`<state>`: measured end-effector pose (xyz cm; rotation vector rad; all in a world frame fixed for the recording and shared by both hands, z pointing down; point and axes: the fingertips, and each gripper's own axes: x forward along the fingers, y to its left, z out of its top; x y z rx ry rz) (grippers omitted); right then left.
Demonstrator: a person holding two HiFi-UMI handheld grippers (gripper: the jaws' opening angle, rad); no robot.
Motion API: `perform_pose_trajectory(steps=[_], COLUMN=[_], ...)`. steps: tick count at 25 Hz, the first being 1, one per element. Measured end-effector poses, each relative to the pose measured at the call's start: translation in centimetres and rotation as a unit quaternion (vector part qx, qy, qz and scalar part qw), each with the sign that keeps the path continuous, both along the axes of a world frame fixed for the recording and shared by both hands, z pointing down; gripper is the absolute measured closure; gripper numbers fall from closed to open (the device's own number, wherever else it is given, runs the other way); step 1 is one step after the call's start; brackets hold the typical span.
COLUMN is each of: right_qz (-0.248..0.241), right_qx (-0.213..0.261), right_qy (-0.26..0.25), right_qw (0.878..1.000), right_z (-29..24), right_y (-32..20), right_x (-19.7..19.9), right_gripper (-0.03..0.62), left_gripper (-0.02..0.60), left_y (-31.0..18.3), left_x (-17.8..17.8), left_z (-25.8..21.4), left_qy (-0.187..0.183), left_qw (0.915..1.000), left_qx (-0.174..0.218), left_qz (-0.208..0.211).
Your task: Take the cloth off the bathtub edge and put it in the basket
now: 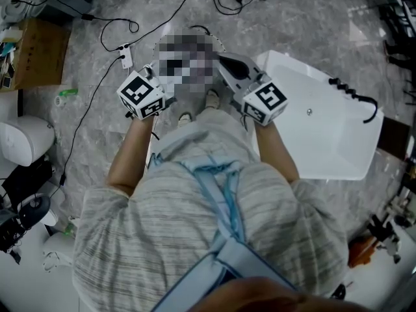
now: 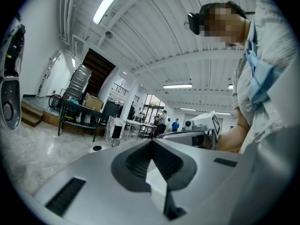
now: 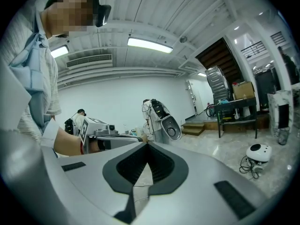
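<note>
**Head view: no cloth or basket in frame**

Head view: tub (image 1: 325, 138) sits just right of right claw (image 1: 224, 62); its rim shows only a black hose (image 1: 354, 95). Cloth and basket appear nowhere, so early or finished, can't tell.

Left gripper view: left claw (image 2: 151, 140) clenched, empty, held level. Looks like a neutral carry. Shows right claw alongside, no tub.

Right gripper view: right claw clenched, empty too. Open floor (image 3: 225, 149) ahead, no tub.

Person in striped shirt (image 1: 162, 239), both forearms stretched forward. Left gripper (image 1: 144, 95) and right gripper (image 1: 242, 77) side by side over grey marble floor (image 1: 312, 18). White bathtub (image 1: 325, 142) just right of right gripper. Black cables (image 1: 110, 26) on floor; cardboard box (image 1: 39, 54) far left.
</note>
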<state>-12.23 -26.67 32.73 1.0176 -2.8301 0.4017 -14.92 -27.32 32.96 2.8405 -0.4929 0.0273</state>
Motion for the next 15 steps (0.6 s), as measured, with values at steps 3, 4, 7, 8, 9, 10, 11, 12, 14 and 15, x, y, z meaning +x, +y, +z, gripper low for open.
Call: perform_pose_trajectory(steps=[3,4,7,8,9,10,11,12,14,15], right_qz=[-0.001,-0.002,-0.003,-0.003,-0.003,-0.003,-0.003,-0.003,-0.002,-0.002], right_qx=[-0.002,-0.002,-0.004,-0.005,-0.005,-0.005,-0.005,-0.005,-0.005,-0.006], right_qy=[-0.001,-0.001,-0.002,-0.002,-0.002,-0.003,-0.003,-0.002,0.0,0.001], right_qw=[1.0,1.0,1.0,1.0,1.0,1.0,1.0,1.0,1.0,1.0], right_z=[0.09,0.13,0.22,0.27,0.32,0.36,0.38,0.39,0.42,0.43], right_y=[-0.03,-0.03,-0.1,-0.14,-0.17,-0.19,-0.19,-0.19,-0.18,-0.18], right_x=[-0.03,-0.03,-0.11,-0.12,-0.12,-0.11,-0.1,-0.09,-0.01,0.05], right_gripper=[0.59,0.591,0.591,0.591,0.591,0.591,0.591,0.59,0.591,0.591], left_gripper=[0.577,0.577,0.577,0.577,0.577,0.577,0.577,0.577,0.577,0.577], left_y=[-0.22,-0.26,-0.35,-0.39,-0.41,-0.42,-0.44,-0.47,-0.53,-0.55], left_x=[-0.12,-0.13,-0.06,0.01,0.1,0.2,0.29,0.37,0.53,0.62], left_z=[-0.02,-0.01,0.12,0.19,0.26,0.3,0.3,0.28,0.17,0.11], left_qy=[0.005,0.006,0.006,0.006,0.006,0.006,0.006,0.007,0.008,0.009], left_qw=[1.0,1.0,1.0,1.0,1.0,1.0,0.9999,0.9999,0.9999,0.9999], left_qx=[-0.004,-0.004,-0.006,-0.006,-0.007,-0.007,-0.007,-0.007,-0.007,-0.006], left_qz=[-0.003,-0.003,-0.001,0.0,0.001,0.003,0.004,0.005,0.008,0.009])
